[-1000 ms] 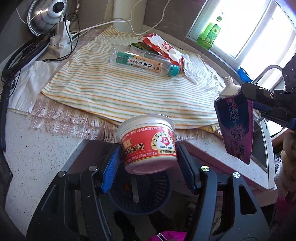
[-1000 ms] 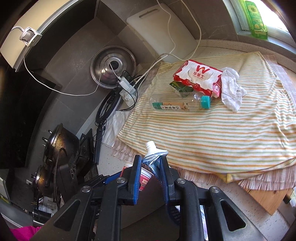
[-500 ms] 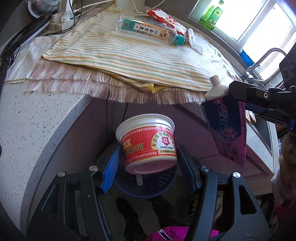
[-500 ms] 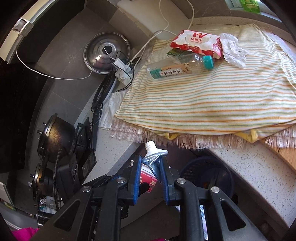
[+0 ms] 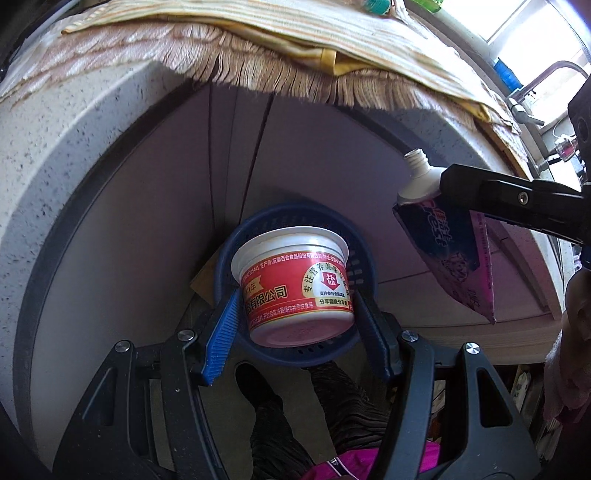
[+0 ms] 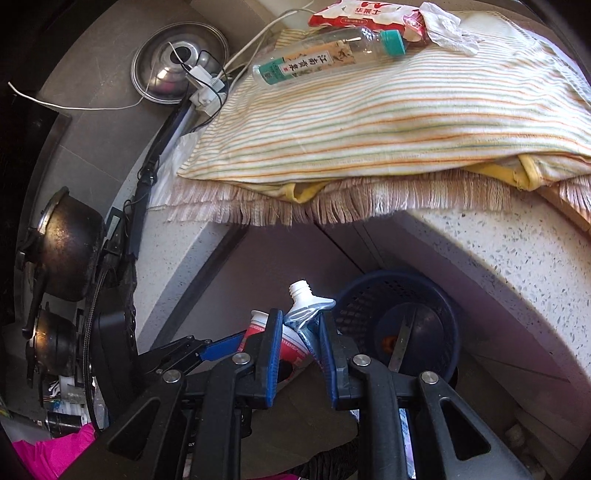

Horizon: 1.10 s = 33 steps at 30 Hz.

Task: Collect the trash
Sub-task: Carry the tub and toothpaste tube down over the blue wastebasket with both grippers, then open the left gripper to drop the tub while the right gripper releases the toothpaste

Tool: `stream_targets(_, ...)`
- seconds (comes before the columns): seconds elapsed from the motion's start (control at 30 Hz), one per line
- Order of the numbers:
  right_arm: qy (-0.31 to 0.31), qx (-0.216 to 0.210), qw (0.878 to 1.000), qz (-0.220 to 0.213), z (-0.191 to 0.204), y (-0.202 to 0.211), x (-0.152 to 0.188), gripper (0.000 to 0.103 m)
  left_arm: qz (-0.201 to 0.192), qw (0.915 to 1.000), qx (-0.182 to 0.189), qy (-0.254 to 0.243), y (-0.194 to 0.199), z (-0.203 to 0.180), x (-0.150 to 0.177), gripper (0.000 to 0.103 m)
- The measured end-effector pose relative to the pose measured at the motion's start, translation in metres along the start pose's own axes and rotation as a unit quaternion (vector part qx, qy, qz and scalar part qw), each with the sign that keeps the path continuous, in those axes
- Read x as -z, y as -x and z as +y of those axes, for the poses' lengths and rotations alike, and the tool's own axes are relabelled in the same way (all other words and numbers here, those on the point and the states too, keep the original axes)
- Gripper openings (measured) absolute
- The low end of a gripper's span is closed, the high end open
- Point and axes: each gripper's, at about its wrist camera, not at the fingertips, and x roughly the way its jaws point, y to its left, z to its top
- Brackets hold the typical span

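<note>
The left gripper (image 5: pixel 295 314) was clamped on a squat round tub (image 5: pixel 293 284), white plastic with a glossy red printed label, its ribbed blue pads pressed to either side. The tub hung directly above a dark blue perforated plastic basket (image 5: pixel 364 273) standing on the floor against the pale cabinet front. The right gripper (image 6: pixel 301 332) was closed tight on the crimped shoulder of a flattened toothpaste tube (image 6: pixel 306 310); the tube's white threaded neck stood uncapped, and its dark, purple-printed body (image 5: pixel 454 254) hung down limp. That tube was held beside the basket (image 6: pixel 369 295), near its rim but apart from it. Something slim and pale lay inside the basket; its nature could not be made out. Above, on the speckled stone counter (image 6: pixel 517 258), a striped cloth (image 6: pixel 369 122) with a fringed mat beneath carried a clear plastic bottle (image 6: pixel 325 55) with a teal cap, lying on its side, a red-and-white wrapper (image 6: pixel 362 13) and crumpled white tissue (image 6: pixel 448 27).
</note>
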Motion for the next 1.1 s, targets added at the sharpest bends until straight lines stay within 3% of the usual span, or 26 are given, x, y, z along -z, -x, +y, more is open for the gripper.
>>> stream_targets(0.43, -0.015, 0.051, 0.998, 0.025, -0.027, -0.062, 0.016, 0.019, 0.034, 0.9994, 0.001, 0.000, -0.053, 0.005, 0.008, 0.063)
stream_targets(0.87, -0.026, 0.080, 0.996, 0.039, -0.051, -0.092, 0.026, 0.020, 0.060, 0.9981, -0.007, -0.007, -0.085, 0.006, 0.011, 0.063)
stream_targets(1.03, -0.027, 0.084, 0.995, 0.039, -0.051, -0.094, 0.025, 0.022, 0.065, 0.9978, -0.007, -0.006, -0.089, 0.003, 0.012, 0.063)
stream_targets(1.1, -0.022, 0.085, 0.996, 0.035, -0.049, -0.092, 0.024, 0.030, 0.067, 0.9977, -0.007, -0.005, -0.090, 0.002, 0.012, 0.064)
